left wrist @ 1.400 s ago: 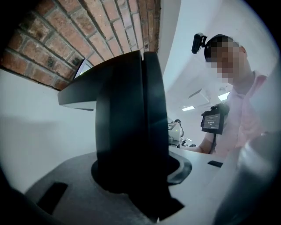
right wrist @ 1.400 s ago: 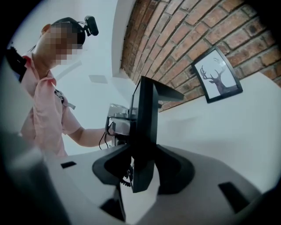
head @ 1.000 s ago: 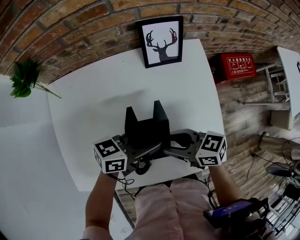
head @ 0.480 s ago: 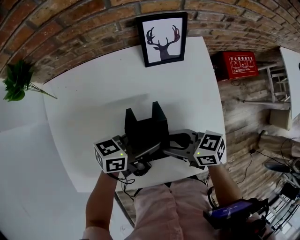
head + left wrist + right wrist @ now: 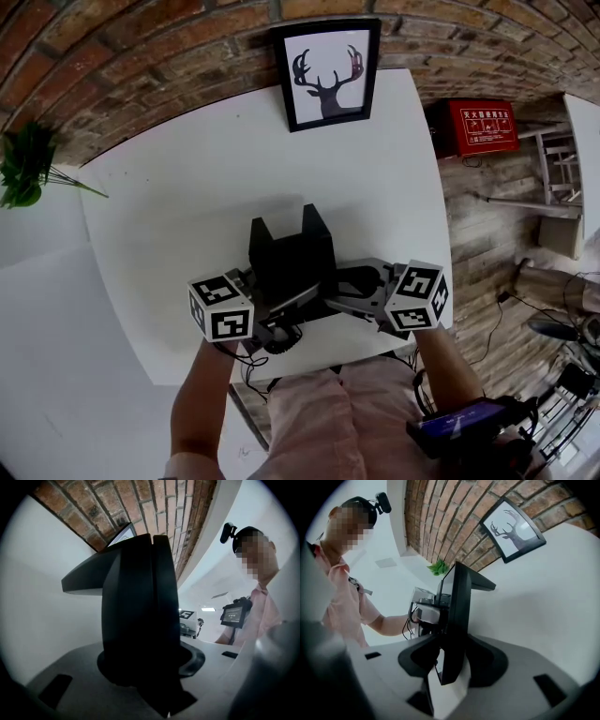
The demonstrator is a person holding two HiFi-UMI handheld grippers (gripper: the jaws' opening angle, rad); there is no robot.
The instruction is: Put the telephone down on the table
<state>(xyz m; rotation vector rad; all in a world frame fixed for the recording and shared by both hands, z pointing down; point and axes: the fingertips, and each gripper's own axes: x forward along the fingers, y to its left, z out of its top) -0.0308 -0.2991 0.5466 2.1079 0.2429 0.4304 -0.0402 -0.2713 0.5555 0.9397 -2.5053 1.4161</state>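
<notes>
The black telephone (image 5: 291, 255), with two upright prongs at its far end, is held over the near part of the white table (image 5: 187, 206) between both grippers. My left gripper (image 5: 274, 305) is shut on its left side, and the dark body (image 5: 136, 611) fills the space between those jaws. On the right, my right gripper (image 5: 345, 298) is shut on the thin edge of the telephone (image 5: 457, 616). A black coiled cord (image 5: 279, 337) hangs beneath the left gripper. I cannot tell whether the telephone touches the tabletop.
A framed deer picture (image 5: 326, 73) leans on the brick wall at the table's far edge. A green plant (image 5: 23, 164) stands at the far left. A red box (image 5: 480, 129) lies on the wooden floor to the right. The table's near edge (image 5: 319, 358) runs just below the grippers.
Both grippers have sunk a little toward the table with the telephone still held between them. Their grip looks the same.
</notes>
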